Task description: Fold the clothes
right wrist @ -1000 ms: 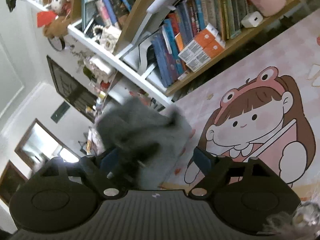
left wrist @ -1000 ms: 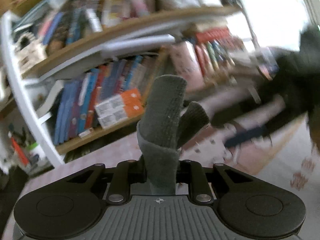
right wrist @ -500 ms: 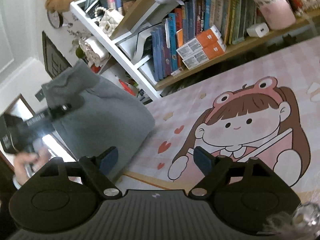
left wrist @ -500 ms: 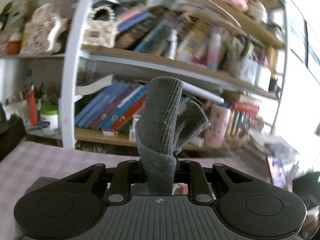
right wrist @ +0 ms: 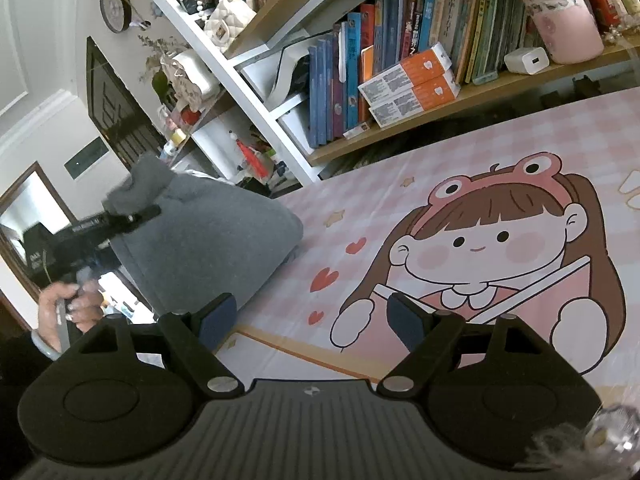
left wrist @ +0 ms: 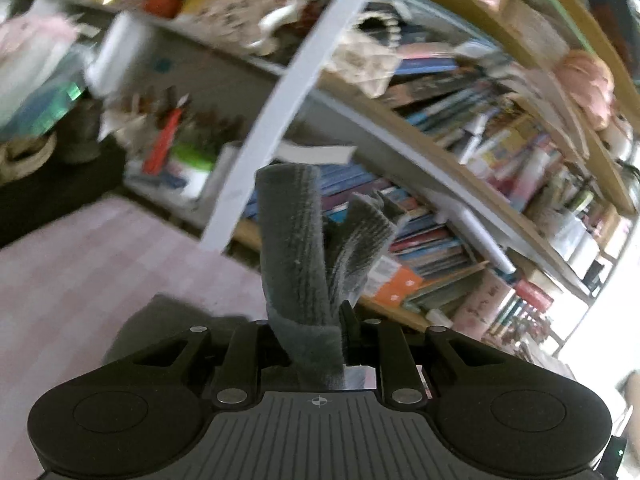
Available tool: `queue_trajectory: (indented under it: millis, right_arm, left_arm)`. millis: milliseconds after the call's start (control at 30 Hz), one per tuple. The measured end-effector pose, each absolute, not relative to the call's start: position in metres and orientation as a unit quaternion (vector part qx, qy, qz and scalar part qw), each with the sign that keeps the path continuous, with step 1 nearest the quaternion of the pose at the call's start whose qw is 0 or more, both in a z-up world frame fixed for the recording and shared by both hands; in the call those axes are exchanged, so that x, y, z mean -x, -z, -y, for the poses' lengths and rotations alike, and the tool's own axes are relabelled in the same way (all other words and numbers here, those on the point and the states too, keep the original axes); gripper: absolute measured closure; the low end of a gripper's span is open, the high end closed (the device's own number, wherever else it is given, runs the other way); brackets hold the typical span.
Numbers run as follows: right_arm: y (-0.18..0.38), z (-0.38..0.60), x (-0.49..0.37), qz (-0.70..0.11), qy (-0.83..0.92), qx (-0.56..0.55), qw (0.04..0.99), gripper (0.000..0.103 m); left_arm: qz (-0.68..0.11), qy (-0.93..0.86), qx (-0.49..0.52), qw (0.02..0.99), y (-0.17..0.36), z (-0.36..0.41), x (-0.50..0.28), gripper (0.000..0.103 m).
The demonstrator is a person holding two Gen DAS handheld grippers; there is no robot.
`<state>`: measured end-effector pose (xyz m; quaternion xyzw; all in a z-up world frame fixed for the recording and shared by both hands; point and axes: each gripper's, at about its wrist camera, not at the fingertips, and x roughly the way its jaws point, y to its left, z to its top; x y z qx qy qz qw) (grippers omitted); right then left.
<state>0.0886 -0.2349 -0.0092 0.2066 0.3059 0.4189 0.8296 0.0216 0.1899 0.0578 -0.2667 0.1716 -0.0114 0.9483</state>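
Clamping down on a bunched edge of the grey garment (left wrist: 294, 248), the left gripper (left wrist: 316, 344) is holding its jaws nearly together with a ribbed band of cloth sticking up between them. Beside it, the right gripper (right wrist: 310, 318) is hovering with its jaws spread wide and nothing in them, above the pink cartoon tablecloth (right wrist: 500, 152). Seen from the right wrist, the garment is hanging from the left gripper in a soft cone, its lower end resting on the cloth's left part, near the bookshelf (right wrist: 400, 136). It is looking light, limp and fleecy, likely to sag wherever unsupported, so the ribbed hem or a free corner is probably the best hold for the empty gripper.
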Motion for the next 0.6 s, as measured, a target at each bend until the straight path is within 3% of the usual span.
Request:
queue_trajectory:
  millis: [200, 300, 333, 433, 600]
  right_arm:
    - [0.01, 0.231, -0.087, -0.309, -0.424, -0.197, 0.828, 0.021]
    - [0.011, 0.228, -0.087, -0.313, -0.424, -0.191, 0.828, 0.021]
    - [0.012, 0.228, -0.087, -0.314, -0.423, -0.189, 0.829, 0.021]
    - [0.013, 0.227, -0.087, -0.317, -0.42, -0.186, 0.83, 0.021]
    - [0.014, 0.225, -0.086, -0.318, -0.424, -0.182, 0.828, 0.021]
  left_arm:
    - [-0.235, -0.025, 0.324, 0.916, -0.002, -0.222, -0.022, 0.079]
    - [-0.232, -0.021, 0.322, 0.918, 0.004, -0.225, -0.017, 0.077]
    - [-0.228, -0.019, 0.321, 0.919, 0.004, -0.225, -0.016, 0.074]
    - [-0.213, -0.053, 0.289, 0.932, -0.012, -0.224, -0.006, 0.049]
    - [-0.189, -0.099, 0.228, 0.95, -0.032, -0.238, 0.006, 0.034]
